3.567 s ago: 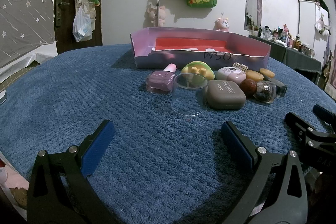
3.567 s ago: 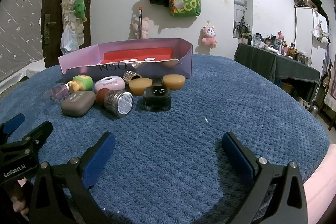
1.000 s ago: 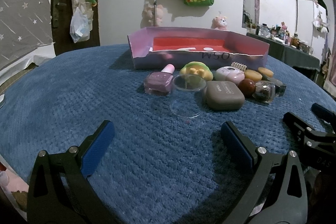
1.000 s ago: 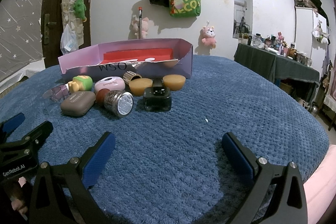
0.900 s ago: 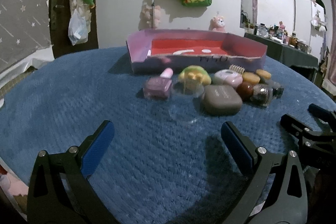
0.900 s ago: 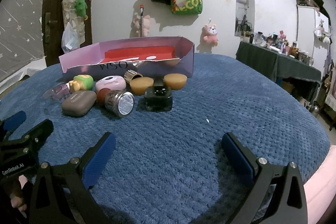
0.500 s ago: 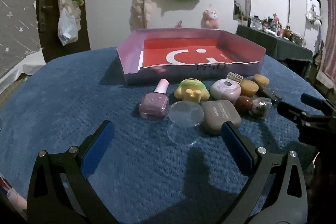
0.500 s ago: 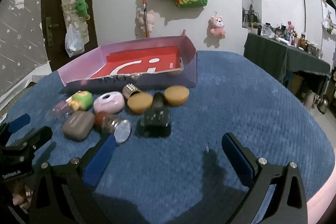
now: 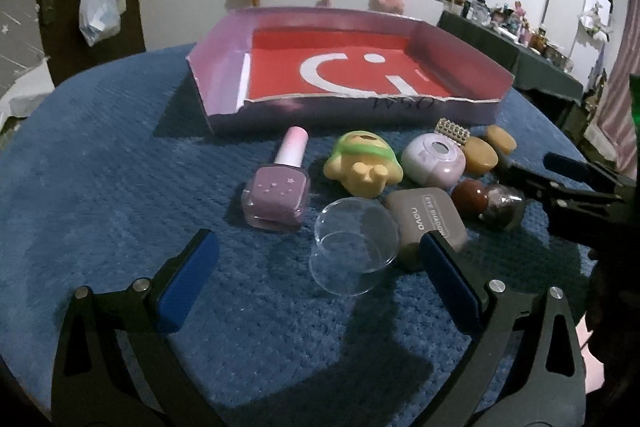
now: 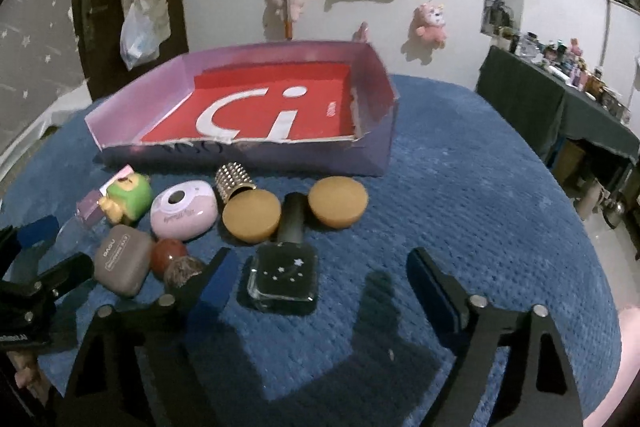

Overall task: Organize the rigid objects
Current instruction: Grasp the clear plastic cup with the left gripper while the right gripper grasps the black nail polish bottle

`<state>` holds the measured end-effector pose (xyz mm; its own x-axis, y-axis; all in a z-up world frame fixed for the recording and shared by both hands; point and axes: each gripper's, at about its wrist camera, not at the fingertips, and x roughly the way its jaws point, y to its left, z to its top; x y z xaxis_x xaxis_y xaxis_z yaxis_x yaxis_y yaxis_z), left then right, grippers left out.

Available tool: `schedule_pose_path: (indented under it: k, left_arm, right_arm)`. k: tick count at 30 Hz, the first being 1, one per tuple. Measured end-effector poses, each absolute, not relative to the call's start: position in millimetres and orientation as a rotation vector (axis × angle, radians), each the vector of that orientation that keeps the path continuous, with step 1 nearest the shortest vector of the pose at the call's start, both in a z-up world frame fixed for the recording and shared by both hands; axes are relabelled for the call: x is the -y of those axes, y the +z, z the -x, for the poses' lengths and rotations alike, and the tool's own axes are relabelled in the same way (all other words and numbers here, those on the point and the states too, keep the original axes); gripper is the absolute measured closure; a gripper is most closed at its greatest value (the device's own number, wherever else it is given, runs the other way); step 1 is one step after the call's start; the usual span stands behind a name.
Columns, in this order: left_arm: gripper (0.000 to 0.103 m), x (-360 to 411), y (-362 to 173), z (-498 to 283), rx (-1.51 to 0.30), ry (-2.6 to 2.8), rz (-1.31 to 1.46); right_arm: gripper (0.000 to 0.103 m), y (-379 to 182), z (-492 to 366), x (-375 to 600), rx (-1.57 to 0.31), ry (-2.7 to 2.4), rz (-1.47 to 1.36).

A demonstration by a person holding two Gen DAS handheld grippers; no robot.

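tray (image 10: 384, 147) empty | right gripper (image 10: 320, 277) closing, nothing between

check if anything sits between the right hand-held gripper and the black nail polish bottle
Nothing visible does. The black nail polish bottle lies flat on the blue blanket just ahead of the right hand-held gripper, toward its left finger. The jaws have just been closing, with nothing between them yet.
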<state>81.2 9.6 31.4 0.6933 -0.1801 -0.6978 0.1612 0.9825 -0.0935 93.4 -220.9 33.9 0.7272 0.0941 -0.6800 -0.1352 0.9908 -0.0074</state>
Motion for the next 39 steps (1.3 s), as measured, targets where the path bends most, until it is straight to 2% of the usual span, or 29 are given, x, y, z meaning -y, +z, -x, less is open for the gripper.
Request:
schedule_pose_path:
  k: [5, 7, 9, 19, 21, 26, 28, 29, 39]
  left_arm:
    - [0.006, -8, 35, -87, -0.793, -0.206, 0.011]
    - [0.015, -7, 37, -87, -0.793, -0.222, -0.001]
    - [0.018, -6, 39, -86, -0.793, -0.225, -0.017]
    - [0.021, -11, 36, -88, -0.798, -0.205, -0.051]
    - [0.023, -10, 35, -90, -0.797, -0.209, -0.054]
    - [0.044, -3, 33, -90, -0.797, -0.236, -0.06]
    - [0.06, 2, 31, -89, -0.805, -0.264, -0.061]
    - [0.065, 3, 31, -89, -0.805, -0.276, -0.055]
    - [0.065, 4, 49, -81, -0.75, -0.297, -0.056]
  right_arm:
    - [0.023, 31, -104, 220, -0.781, 0.141, 0.045]
    - [0.025, 28, -107, 221, -0.805, 0.153, 0.032]
    - [0.027, 25, -109, 224, -0.814, 0.158, 0.012]
    - [0.027, 24, -108, 225, -0.818, 0.168, -0.002]
    - [0.033, 24, -108, 223, -0.818, 0.168, 0.008]
    - [0.048, 23, -104, 217, -0.805, 0.188, 0.042]
    - [0.062, 24, -102, 214, -0.798, 0.214, 0.057]
    - [0.063, 23, -100, 211, -0.793, 0.235, 0.066]
    - [0.064, 43, -84, 218, -0.704, 0.248, 0.044]
